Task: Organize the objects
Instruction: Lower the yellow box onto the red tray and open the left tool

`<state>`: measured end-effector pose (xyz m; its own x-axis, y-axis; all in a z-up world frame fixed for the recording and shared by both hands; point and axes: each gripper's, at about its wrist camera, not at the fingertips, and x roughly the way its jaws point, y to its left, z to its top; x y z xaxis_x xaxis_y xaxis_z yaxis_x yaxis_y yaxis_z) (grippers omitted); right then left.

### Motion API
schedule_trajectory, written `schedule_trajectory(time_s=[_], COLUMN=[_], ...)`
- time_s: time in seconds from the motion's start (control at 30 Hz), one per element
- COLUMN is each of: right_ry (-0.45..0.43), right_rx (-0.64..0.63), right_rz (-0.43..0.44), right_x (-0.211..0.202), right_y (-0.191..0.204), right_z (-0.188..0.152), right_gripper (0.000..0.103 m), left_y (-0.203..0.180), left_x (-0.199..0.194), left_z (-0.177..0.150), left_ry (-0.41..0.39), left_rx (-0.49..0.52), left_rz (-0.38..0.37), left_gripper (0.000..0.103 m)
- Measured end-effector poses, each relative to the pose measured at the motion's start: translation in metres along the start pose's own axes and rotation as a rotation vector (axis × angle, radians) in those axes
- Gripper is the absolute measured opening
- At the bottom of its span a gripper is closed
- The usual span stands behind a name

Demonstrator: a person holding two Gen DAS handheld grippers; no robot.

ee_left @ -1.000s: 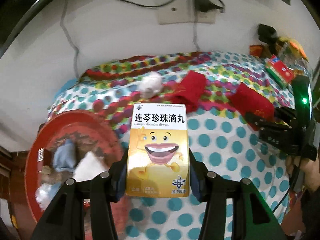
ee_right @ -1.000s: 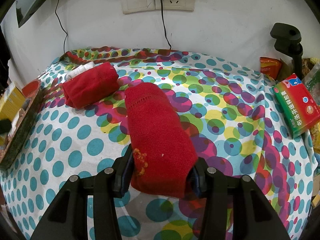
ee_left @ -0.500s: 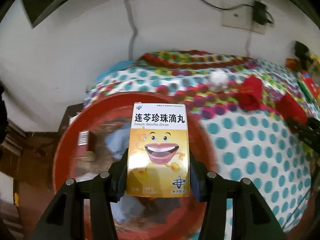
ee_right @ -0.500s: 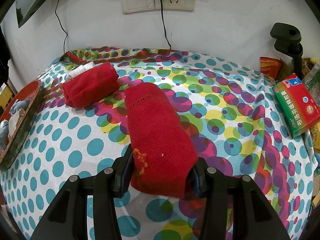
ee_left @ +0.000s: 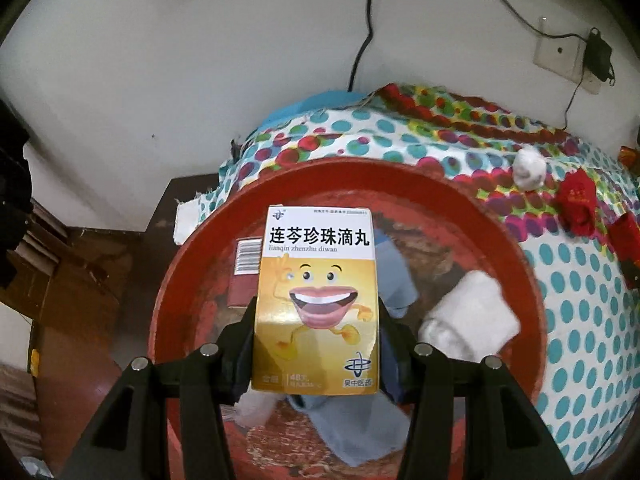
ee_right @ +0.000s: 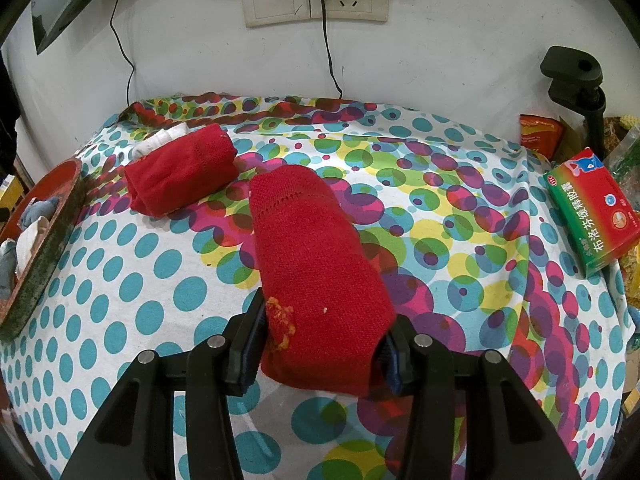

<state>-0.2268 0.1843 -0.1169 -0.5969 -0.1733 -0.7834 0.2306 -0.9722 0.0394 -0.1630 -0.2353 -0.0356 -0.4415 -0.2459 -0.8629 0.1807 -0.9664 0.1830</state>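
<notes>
— What has the left gripper got?

— A yellow medicine box, pinched across its lower half, one pad on each side edge, standing upright over the red tray. I'd guess it weighs next to nothing. It's thin card, so a hard squeeze would dent it, and its glossy face could slip. Holding the narrow edges looks like the sensible grip.

— And the right gripper?

— Closed on the near end of a rolled red cloth, jaws fairly narrow, the knit bulging between them. It's soft and limp; the far end lies on the spotted tablecloth. Taken at one end like that, I'd expect it to droop or unroll.

— What's already in the tray?

— A white roll, bluish cloth and a small red carton with a barcode. The box hides the tray's middle, so I can't say what lies under it, or how high the box is above the tray.

— Anything else left out?

— A second red roll with something white behind it, half hidden, and a green-and-red box at the right edge.
</notes>
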Motion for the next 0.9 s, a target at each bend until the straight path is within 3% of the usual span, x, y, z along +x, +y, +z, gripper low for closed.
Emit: schedule_trajectory(time_s=[0.3,0.53,0.77,0.9], right_ry=[0.000,0.002,0.003,0.004], right_rx=[-0.001,-0.011,-0.015,-0.015], right_rz=[-0.002,-0.014,-0.019,-0.021], right_x=[0.000,0.002,0.002,0.002], right_y=[0.001,0.002,0.003,0.003], right_z=[0.000,-0.001,0.000,0.000], right_gripper=[0.045,0.046,0.046,0.046], left_y=[0.013,0.008,0.017,0.024], left_x=[0.021,0.026,0.019,0.003], left_z=[-0.006,-0.008,-0.016,-0.019], left_ry=[0.056,0.062,0.049,0.031], left_rx=[-0.030,0.009,-0.009,-0.029], left_rz=[-0.023,0.001,0.004,-0.034], left_gripper=[0.053,0.056,0.058,0.058])
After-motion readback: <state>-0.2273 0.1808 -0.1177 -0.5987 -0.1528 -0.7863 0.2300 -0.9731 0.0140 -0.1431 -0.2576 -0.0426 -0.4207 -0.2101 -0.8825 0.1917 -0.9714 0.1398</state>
